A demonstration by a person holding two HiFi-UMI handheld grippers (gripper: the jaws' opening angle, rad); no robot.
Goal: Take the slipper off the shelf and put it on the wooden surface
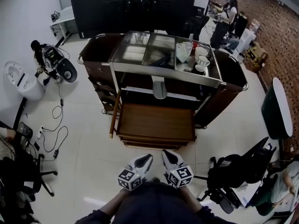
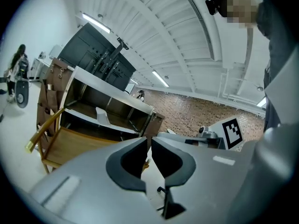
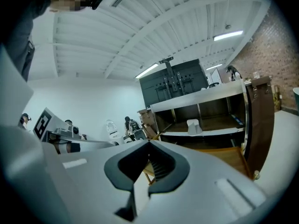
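Observation:
A pale grey slipper (image 1: 159, 87) stands on the middle shelf of a metal service cart (image 1: 212, 81). Below it a wooden surface (image 1: 156, 122) juts out toward me. Both grippers hang low in front of me, well short of the cart. My left gripper (image 1: 144, 161) has its jaws together but for a thin slit, and nothing is between them. My right gripper (image 1: 170, 157) is shut and empty. In the left gripper view the gripper (image 2: 149, 140) looks at the slipper (image 2: 102, 116) and the wood (image 2: 70, 146). From the right gripper (image 3: 149, 143) the slipper (image 3: 193, 126) shows far off.
White cups (image 1: 202, 59) and a white bag (image 1: 183, 52) sit on the cart's top. Cables (image 1: 53, 129) trail over the floor at left near a white toilet (image 1: 21, 80). Black office chairs (image 1: 240, 169) stand at right and lower left. A person (image 1: 227, 13) stands far behind.

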